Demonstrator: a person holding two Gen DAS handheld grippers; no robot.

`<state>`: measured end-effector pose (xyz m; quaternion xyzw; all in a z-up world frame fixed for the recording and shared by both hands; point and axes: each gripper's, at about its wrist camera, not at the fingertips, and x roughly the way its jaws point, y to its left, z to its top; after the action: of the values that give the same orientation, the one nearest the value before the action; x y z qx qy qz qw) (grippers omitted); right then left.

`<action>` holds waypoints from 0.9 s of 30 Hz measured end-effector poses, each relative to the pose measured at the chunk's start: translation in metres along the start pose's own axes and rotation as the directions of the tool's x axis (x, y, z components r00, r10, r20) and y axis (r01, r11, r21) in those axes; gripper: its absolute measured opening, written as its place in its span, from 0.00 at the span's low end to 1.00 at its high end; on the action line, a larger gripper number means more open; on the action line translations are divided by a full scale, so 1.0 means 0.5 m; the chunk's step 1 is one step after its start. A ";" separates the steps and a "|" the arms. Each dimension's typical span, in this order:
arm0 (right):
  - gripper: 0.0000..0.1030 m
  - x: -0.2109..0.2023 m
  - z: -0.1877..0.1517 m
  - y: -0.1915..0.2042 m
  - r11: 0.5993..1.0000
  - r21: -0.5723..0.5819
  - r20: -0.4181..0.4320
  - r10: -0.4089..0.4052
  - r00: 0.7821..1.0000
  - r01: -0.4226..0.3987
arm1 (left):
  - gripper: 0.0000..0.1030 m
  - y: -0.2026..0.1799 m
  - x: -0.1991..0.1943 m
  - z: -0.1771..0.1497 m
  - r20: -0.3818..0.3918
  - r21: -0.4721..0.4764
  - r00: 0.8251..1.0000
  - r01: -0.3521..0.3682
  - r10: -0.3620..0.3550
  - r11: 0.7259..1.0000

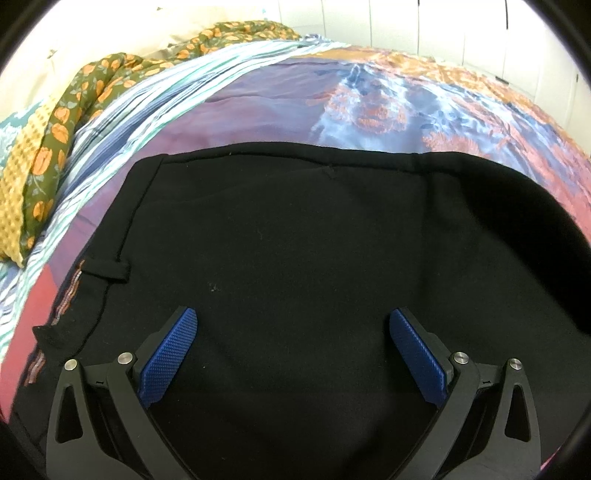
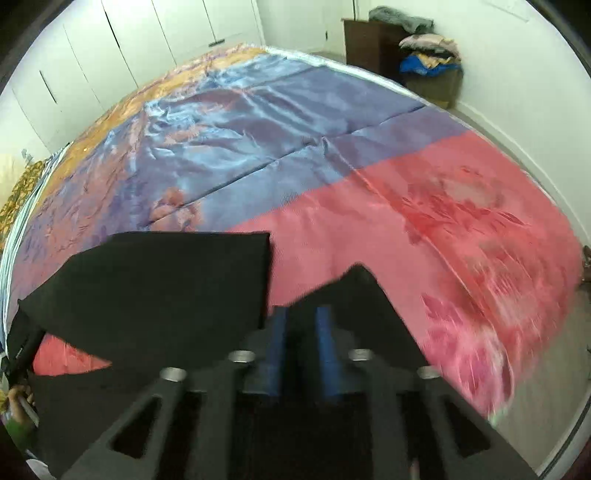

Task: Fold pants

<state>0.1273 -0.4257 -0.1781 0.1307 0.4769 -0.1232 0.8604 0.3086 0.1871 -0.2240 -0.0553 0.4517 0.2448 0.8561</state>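
Black pants point(image 1: 295, 221) lie flat on a satin bed cover point(image 1: 258, 103) of purple, blue, orange and pink. A waistband edge with a belt loop point(image 1: 110, 271) shows at the left. My left gripper point(image 1: 292, 314) stands wide open just above the black cloth, with nothing between its blue pads point(image 1: 170, 354). In the blurred right wrist view, my right gripper point(image 2: 302, 312) has its pads close together, shut on a raised fold of the pants. A pointed corner of the pants point(image 2: 360, 273) sticks up past the fingertips. A folded-over panel of the pants point(image 2: 166, 288) lies to the left.
A green and orange floral quilt point(image 1: 55, 122) and a striped sheet point(image 1: 147, 92) are bunched at the bed's far left. White wardrobe doors point(image 2: 147, 29) stand behind the bed. A dark dresser point(image 2: 369, 40) and a box piled with clothes point(image 2: 432, 74) fill the far corner.
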 end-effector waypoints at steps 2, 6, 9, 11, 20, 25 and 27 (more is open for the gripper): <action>0.79 -0.030 -0.025 0.046 0.998 -0.051 0.047 0.051 0.998 -0.048 | 0.99 -0.003 -0.016 0.012 -0.063 0.016 0.998 -0.024 0.025 1.000; 0.80 -0.065 -0.084 0.167 0.971 -0.206 0.071 0.142 0.987 -0.125 | 0.99 0.001 -0.138 -0.020 -0.046 -0.033 0.991 0.121 -0.122 0.992; 0.81 -0.068 -0.138 0.248 0.942 -0.286 0.066 0.201 0.977 -0.174 | 0.99 -0.014 -0.232 -0.096 -0.031 0.005 0.974 0.224 -0.223 0.975; 0.81 -0.065 -0.171 0.288 0.930 -0.318 0.051 0.212 0.976 -0.185 | 0.99 -0.023 -0.265 -0.147 -0.041 0.030 0.964 0.262 -0.261 0.965; 0.91 -0.004 -0.270 0.372 0.918 -0.351 -0.024 0.190 0.981 -0.186 | 1.00 -0.035 -0.239 -0.281 -0.083 0.100 0.968 0.245 -0.238 0.964; 1.00 0.034 -0.286 0.384 0.910 -0.377 -0.029 0.173 0.985 -0.171 | 1.00 -0.038 -0.224 -0.277 -0.090 0.111 0.966 0.252 -0.242 0.961; 1.00 0.039 -0.286 0.381 0.915 -0.362 -0.023 0.181 0.983 -0.177 | 1.00 -0.042 -0.223 -0.277 -0.084 0.119 0.968 0.246 -0.237 0.962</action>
<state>0.0886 -0.2002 -0.2471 0.0120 0.4728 0.0455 0.8799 0.1625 0.0839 -0.2182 -0.0634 0.4857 0.1069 0.8653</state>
